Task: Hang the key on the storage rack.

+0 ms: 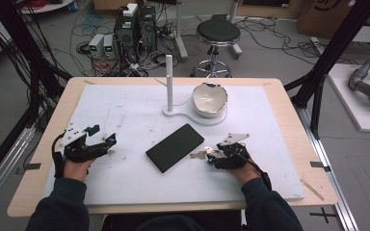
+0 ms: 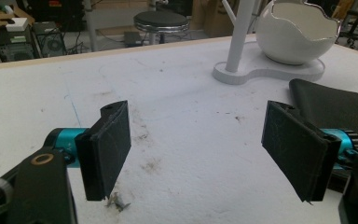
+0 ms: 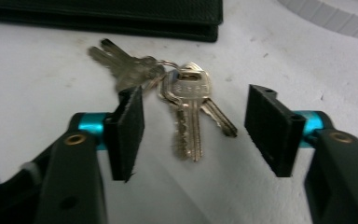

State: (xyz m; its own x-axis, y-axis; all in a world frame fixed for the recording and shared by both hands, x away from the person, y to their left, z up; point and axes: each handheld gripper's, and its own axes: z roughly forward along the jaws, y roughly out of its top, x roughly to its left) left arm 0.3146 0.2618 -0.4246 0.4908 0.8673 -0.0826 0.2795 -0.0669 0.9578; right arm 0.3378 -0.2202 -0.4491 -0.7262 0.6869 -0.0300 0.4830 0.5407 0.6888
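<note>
White mat [image 1: 125, 115] covers my table. Black wallet [image 1: 175, 147] lies at centre, bowl [image 1: 210, 99] at one o'clock. Left gripper [image 1: 107, 142] at nine o'clock, released. Right gripper [image 3: 193, 123], jaws spread, straddles the keys [image 3: 186, 100] at four o'clock, beside the wallet.

A wallet [image 1: 175, 147] lies at the centre of the table [image 1: 125, 192], set diagonally. A bunch of keys [image 3: 177, 93] lies just right of it, between the jaws of the right gripper [image 1: 212, 158]. Behind the wallet stands a post stand [image 1: 169, 82] with a bowl [image 1: 210, 99] on its base. The left gripper [image 1: 107, 143] sits well left of the wallet.
</note>
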